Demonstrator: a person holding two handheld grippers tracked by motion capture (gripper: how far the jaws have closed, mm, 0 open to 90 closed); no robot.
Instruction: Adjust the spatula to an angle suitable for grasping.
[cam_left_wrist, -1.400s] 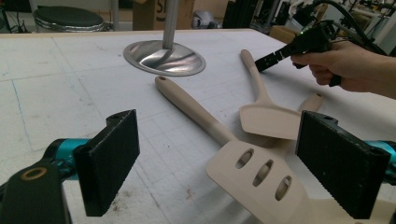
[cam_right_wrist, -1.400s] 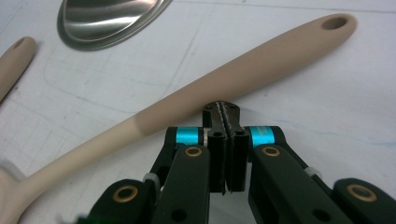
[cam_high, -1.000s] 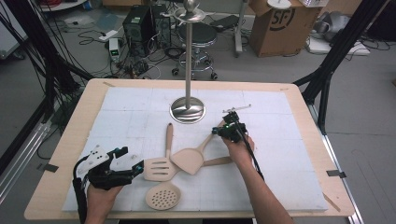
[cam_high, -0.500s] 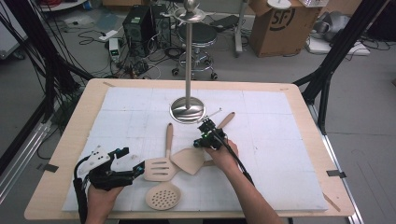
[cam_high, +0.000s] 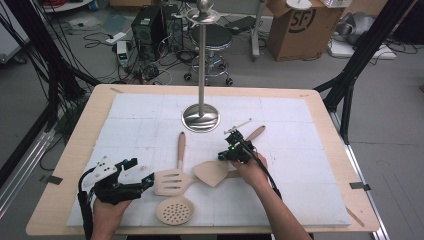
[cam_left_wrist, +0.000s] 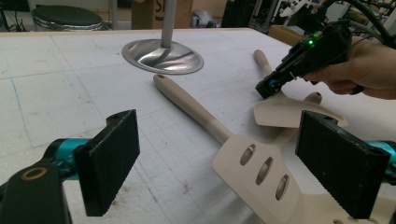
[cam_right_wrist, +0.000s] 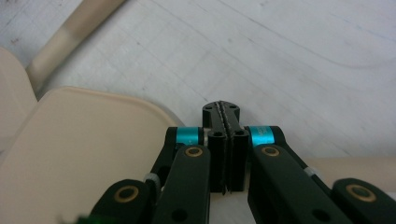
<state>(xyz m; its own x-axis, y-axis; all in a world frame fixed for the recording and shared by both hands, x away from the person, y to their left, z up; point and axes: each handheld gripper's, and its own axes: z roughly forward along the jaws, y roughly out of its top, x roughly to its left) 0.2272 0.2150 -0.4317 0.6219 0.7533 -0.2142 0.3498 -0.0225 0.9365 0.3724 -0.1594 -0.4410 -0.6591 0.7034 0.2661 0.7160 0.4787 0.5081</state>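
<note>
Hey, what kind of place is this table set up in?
Probably a lab or workshop: cables and a computer tower lie on the floor behind the table, beside a cardboard box.

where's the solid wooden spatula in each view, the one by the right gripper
High view: solid spatula lies at centre, blade just left of the right gripper.
Left gripper view: right of centre, blade under the shut right gripper.
Right gripper view: its pale blade covers the lower left, beside the shut jaws.
Shared landmark: the slotted spatula.
</note>
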